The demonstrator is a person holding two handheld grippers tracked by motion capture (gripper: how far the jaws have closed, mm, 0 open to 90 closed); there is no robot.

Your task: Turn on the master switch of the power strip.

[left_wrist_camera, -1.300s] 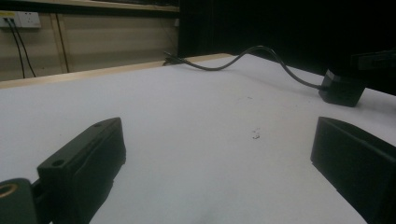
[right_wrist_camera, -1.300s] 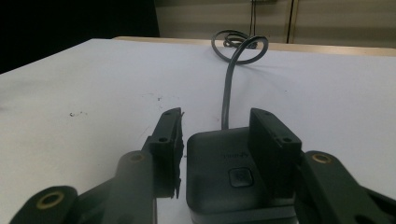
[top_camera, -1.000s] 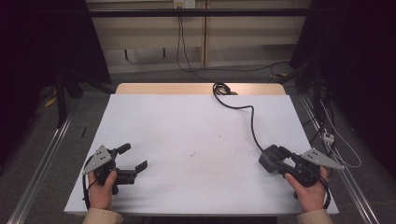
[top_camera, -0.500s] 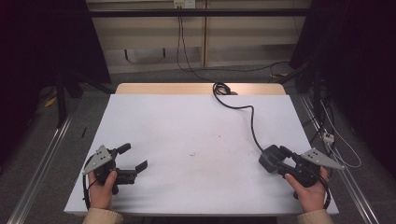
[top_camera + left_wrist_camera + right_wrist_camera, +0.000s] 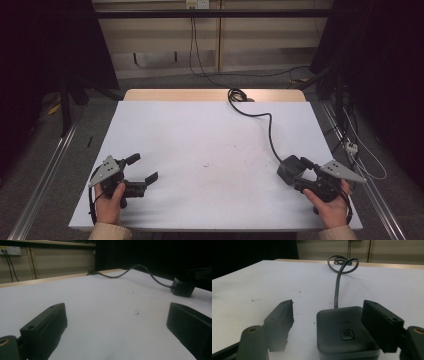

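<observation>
A dark grey box (image 5: 345, 333) with rounded corners and a small button on top, lying flat on the white table (image 5: 200, 145), between the jaws of the right gripper (image 5: 332, 325) and closer to the right jaw than to the left. Looks rigid and smooth, probably plastic, maybe a little slippery, likely light but pulled by its cable (image 5: 267, 127). Best taken on the two flat side walls, low and square, not on the top with the button. Stiff-looking cable out of the far face, away from the claw, curling into a loop near the far table edge; could drag or twist the box when lifted. Right jaws apart, not touching the box. Left gripper (image 5: 140, 169) well apart on the other side, jaws wide apart over bare table.
</observation>
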